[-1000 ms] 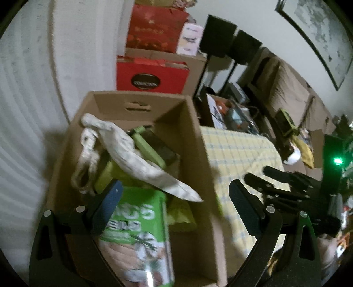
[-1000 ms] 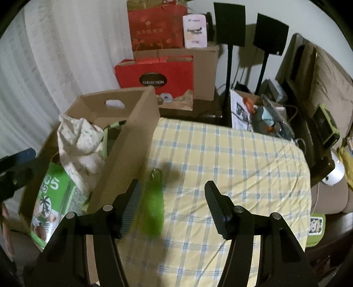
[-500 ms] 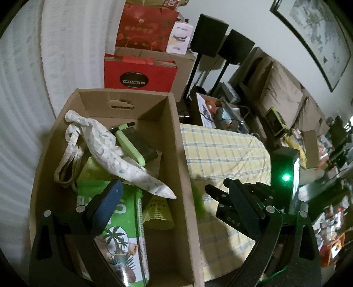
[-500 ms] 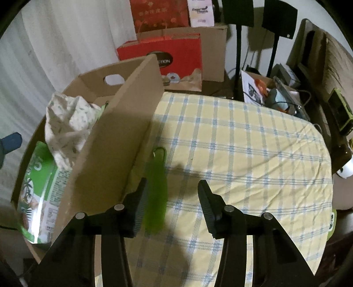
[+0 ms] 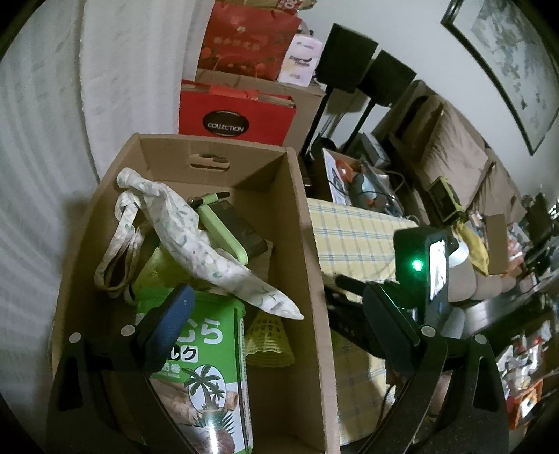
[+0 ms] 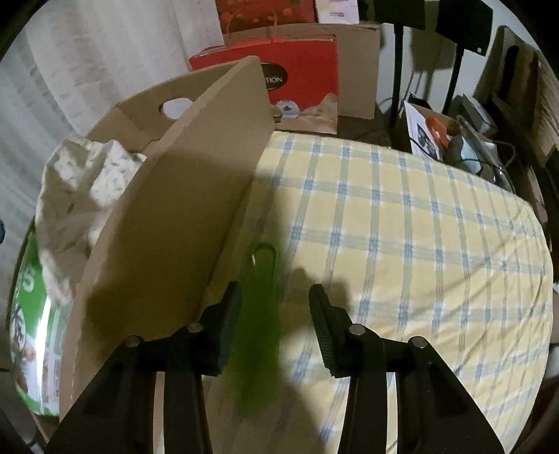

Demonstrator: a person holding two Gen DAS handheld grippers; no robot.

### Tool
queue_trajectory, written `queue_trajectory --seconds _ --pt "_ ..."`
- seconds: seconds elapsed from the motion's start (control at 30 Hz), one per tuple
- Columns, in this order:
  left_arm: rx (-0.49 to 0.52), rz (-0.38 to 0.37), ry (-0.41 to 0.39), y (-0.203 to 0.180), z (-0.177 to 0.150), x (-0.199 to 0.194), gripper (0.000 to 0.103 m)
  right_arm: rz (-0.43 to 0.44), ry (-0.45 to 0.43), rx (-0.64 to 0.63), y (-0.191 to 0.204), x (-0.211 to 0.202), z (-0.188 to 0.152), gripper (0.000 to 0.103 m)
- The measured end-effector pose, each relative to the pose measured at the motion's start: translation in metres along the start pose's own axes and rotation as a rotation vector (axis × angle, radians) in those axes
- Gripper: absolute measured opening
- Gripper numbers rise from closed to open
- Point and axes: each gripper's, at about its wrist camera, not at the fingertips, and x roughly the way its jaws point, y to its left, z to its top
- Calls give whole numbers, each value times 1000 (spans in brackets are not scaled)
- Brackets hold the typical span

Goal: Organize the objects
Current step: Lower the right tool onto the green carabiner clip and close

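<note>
A green plastic shoehorn-like tool (image 6: pixel 260 314) lies on the yellow checked tablecloth (image 6: pixel 401 244) beside the cardboard box (image 6: pixel 181 216). My right gripper (image 6: pixel 276 307) is open and straddles it, left finger close to it, not closed. My left gripper (image 5: pixel 276 321) is open and empty above the cardboard box (image 5: pixel 307 279), which holds a green snack bag (image 5: pixel 206 377), a patterned cloth bag (image 5: pixel 195 241), a green-edged dark item (image 5: pixel 227 227) and a yellow shuttlecock (image 5: pixel 267 340). The right gripper's body (image 5: pixel 419 279) shows in the left wrist view.
Red gift bags (image 5: pixel 237 115) and a brown box stand behind the cardboard box. Black speakers on stands (image 6: pixel 464 21), a cluttered side shelf (image 6: pixel 447 132) and a sofa (image 5: pixel 454 167) lie beyond the table. White curtain (image 5: pixel 52 104) at left.
My right gripper has come down and forward over the green tool, which now lies between its fingers. My left gripper has shifted slightly over the box.
</note>
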Motion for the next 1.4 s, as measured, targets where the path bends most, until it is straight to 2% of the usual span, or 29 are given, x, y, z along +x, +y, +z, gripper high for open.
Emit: queue_trajectory --seconds 0.13,0.27,0.43,0.63,0.7,1.03,1.23,1.4 --pt "-8 0 1 4 0 1 97 -7 4 -36 6 10 11 39" --pt "-18 -2 2 9 0 2 97 -24 11 -87 13 20 14 31" --pt "-25 -7 2 11 1 4 97 -22 12 -103 12 29 17 29" --pt "-25 -15 10 9 0 5 97 -90 9 -162 20 31 14 18" --pt "-20 -18 11 7 0 4 97 -91 13 -156 18 30 13 18" --pt "17 -43 12 -14 -5 -3 97 -127 18 -73 -20 12 -1 18" --pt "84 -62 23 -44 -10 -7 97 -146 10 -29 -51 -4 -19 18" --pt "170 -73 73 -74 -16 2 97 -151 2 14 -73 -16 -33 18"
